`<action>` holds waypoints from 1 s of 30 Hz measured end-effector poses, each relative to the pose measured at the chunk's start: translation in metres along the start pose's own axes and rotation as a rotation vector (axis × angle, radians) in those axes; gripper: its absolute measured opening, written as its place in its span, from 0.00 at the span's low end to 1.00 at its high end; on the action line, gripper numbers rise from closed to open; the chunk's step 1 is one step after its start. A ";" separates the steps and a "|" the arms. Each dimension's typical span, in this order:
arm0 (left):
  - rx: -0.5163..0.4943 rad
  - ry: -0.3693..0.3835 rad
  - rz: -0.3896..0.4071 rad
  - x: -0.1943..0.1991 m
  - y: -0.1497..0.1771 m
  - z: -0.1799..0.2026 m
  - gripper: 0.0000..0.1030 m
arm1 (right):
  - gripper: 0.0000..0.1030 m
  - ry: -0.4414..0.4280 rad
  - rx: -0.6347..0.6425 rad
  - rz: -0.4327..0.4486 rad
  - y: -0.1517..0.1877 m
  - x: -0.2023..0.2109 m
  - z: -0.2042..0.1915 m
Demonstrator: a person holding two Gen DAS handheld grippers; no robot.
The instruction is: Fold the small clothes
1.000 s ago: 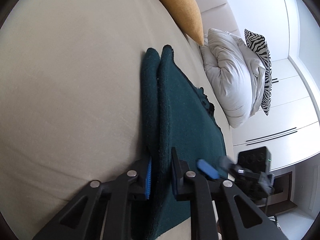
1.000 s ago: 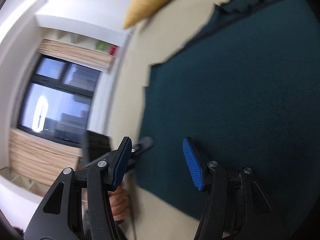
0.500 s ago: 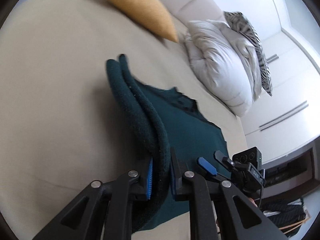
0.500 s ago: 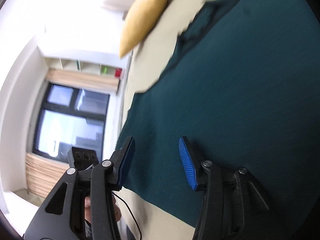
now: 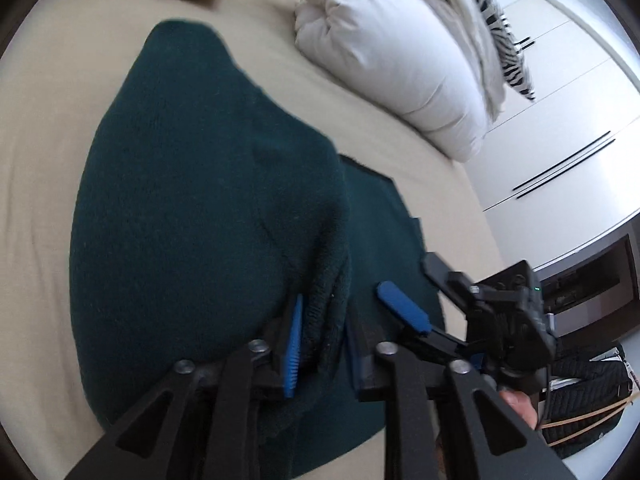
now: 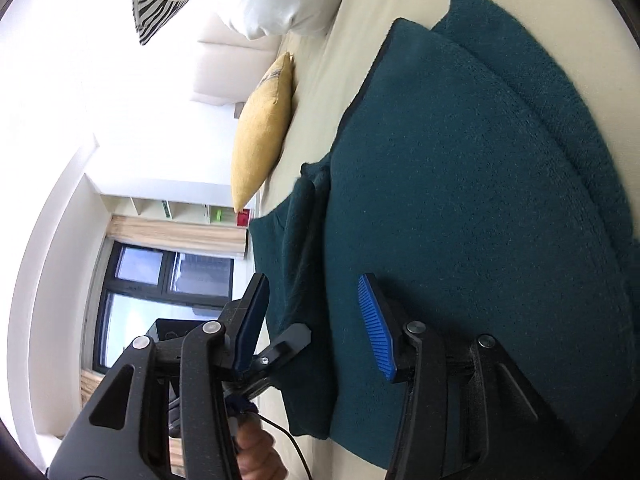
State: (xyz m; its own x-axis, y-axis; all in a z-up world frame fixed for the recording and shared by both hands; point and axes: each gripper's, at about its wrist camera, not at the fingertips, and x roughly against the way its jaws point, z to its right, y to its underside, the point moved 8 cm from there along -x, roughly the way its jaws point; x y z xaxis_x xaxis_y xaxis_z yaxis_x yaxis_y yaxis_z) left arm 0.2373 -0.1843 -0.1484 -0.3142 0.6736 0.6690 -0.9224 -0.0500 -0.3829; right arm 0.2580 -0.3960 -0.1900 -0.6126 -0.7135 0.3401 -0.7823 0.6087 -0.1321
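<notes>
Dark green sweater (image 5: 208, 216) lies on the beige bed (image 5: 36, 152), partly folded over itself. Left gripper (image 5: 320, 332) is clamped on a bunched edge of the knit, blue pads pressing it from both sides, that edge raised off the flat layer below.

Right gripper (image 6: 312, 320) stands apart, nothing between its pads; it hangs over the sweater's near edge, whether it touches the cloth I cannot tell.

Left view only: the right gripper (image 5: 404, 312) seen from the side, jaws spread, just beside the held fold. Also white wardrobe doors (image 5: 560, 120) and a dark bag (image 5: 584, 404) low on the right.

Right view only: the stacked layers of the sweater (image 6: 480, 200), one panel lying on top of another with a folded strip along the side toward the window. Window (image 6: 160, 288), shelf with small green and red items (image 6: 224, 216), and the left gripper (image 6: 280, 348) with a hand (image 6: 256, 456) on its handle and a black cable (image 6: 288, 440).

Both views: yellow cushion (image 6: 260, 128), white duvet bundle (image 5: 392, 52), zebra-striped pillow (image 5: 504, 48).

No readable text or brand marks in either view; the shelf items are too small to make out.
</notes>
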 end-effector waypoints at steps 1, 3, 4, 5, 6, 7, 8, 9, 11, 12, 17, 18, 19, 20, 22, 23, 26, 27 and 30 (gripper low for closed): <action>0.002 0.025 0.002 0.008 0.000 0.004 0.47 | 0.44 0.008 0.009 -0.008 0.000 -0.002 0.000; 0.016 0.045 0.019 0.024 0.000 0.010 0.69 | 0.44 0.024 0.007 -0.014 -0.003 -0.013 -0.005; 0.019 0.074 0.034 0.036 0.001 0.014 0.74 | 0.44 0.030 0.006 -0.015 -0.005 -0.014 -0.006; 0.018 0.108 0.045 0.046 0.003 0.017 0.74 | 0.44 0.037 0.009 -0.017 -0.005 -0.013 -0.008; 0.013 0.139 0.057 0.056 0.005 0.020 0.74 | 0.44 0.052 0.012 -0.024 -0.005 -0.016 -0.010; 0.007 0.152 0.080 0.067 0.007 0.019 0.74 | 0.45 0.061 0.013 -0.029 -0.006 -0.017 -0.011; 0.012 0.133 0.107 0.078 0.009 0.012 0.74 | 0.47 0.077 0.012 -0.036 -0.005 -0.020 -0.012; 0.023 0.130 0.123 0.085 0.011 0.006 0.74 | 0.47 0.088 0.014 -0.045 -0.002 -0.022 -0.013; 0.047 0.136 0.132 0.095 0.014 -0.011 0.74 | 0.47 0.103 0.022 -0.066 0.000 -0.029 -0.020; 0.052 0.125 0.130 0.097 0.016 -0.019 0.74 | 0.48 0.121 0.024 -0.088 0.002 -0.035 -0.022; 0.053 0.059 0.105 0.097 0.029 -0.045 0.71 | 0.49 0.204 0.040 -0.166 0.015 -0.060 -0.024; 0.034 0.027 0.099 0.097 0.032 -0.047 0.71 | 0.49 0.223 0.049 -0.181 0.015 -0.065 -0.025; 0.013 -0.012 0.097 0.097 0.033 -0.049 0.71 | 0.49 0.240 0.055 -0.190 0.016 -0.069 -0.027; -0.001 -0.032 0.101 0.097 0.033 -0.050 0.71 | 0.49 0.259 0.061 -0.197 0.016 -0.072 -0.028; -0.031 -0.081 0.098 0.098 0.034 -0.052 0.71 | 0.49 0.285 0.073 -0.206 0.015 -0.077 -0.029; -0.043 -0.106 0.096 0.098 0.035 -0.055 0.71 | 0.48 0.300 0.087 -0.211 0.015 -0.080 -0.029; -0.092 -0.195 0.088 0.097 0.037 -0.057 0.71 | 0.29 0.356 0.133 -0.220 0.013 -0.087 -0.027; -0.111 -0.223 0.089 0.097 0.037 -0.056 0.71 | 0.25 0.379 0.144 -0.222 0.013 -0.088 -0.026; -0.155 -0.269 0.093 0.097 0.041 -0.054 0.71 | 0.14 0.419 0.181 -0.211 0.013 -0.087 -0.025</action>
State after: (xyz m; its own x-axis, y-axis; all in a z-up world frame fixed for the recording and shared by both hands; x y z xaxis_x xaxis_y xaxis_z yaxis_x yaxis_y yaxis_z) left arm 0.1808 -0.0808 -0.1337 -0.4625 0.4515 0.7630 -0.8482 0.0251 -0.5290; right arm 0.3040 -0.3175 -0.1980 -0.3700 -0.5917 0.7162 -0.9140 0.3698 -0.1667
